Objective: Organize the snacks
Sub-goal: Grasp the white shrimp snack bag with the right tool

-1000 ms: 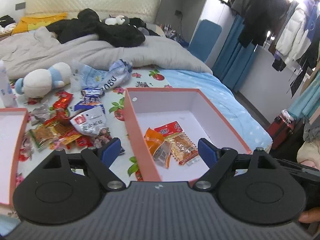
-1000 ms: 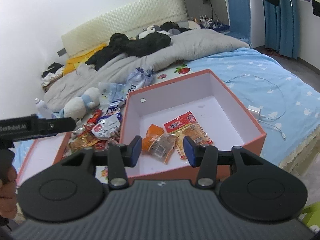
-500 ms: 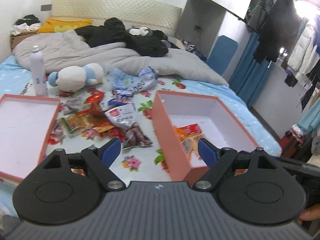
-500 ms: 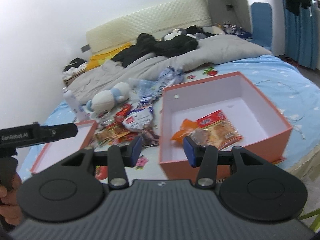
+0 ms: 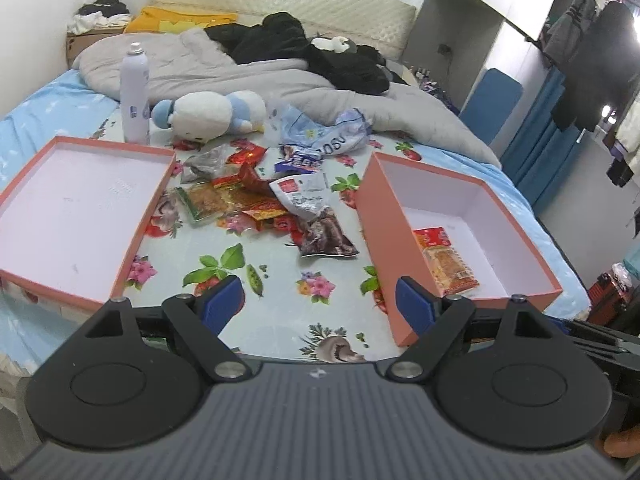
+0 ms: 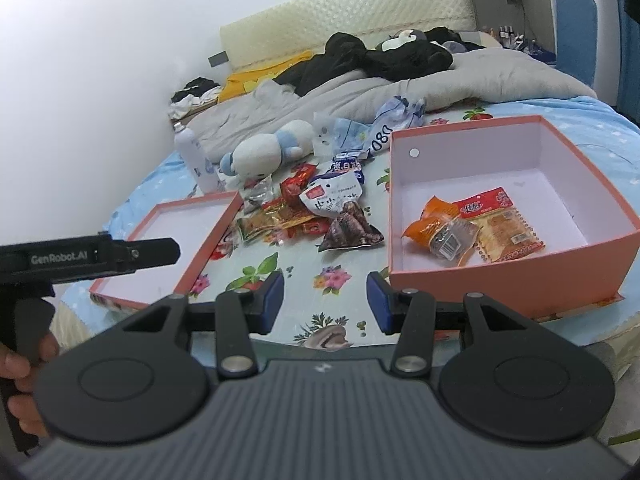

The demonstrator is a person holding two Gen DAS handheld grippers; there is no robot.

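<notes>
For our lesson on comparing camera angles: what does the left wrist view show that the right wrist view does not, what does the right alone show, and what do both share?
Only the left wrist view: hanging clothes on a rail at the right, and the left tool, open and empty.

Only the right wrist view: the orange packet in the deep box, hidden by the box wall in the other view, and the right tool, open and empty.

Both: the snack pile, deep box, shallow lid, plush toy and white bottle.

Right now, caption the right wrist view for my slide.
Open right gripper faces loose snacks between two orange boxes.
</notes>
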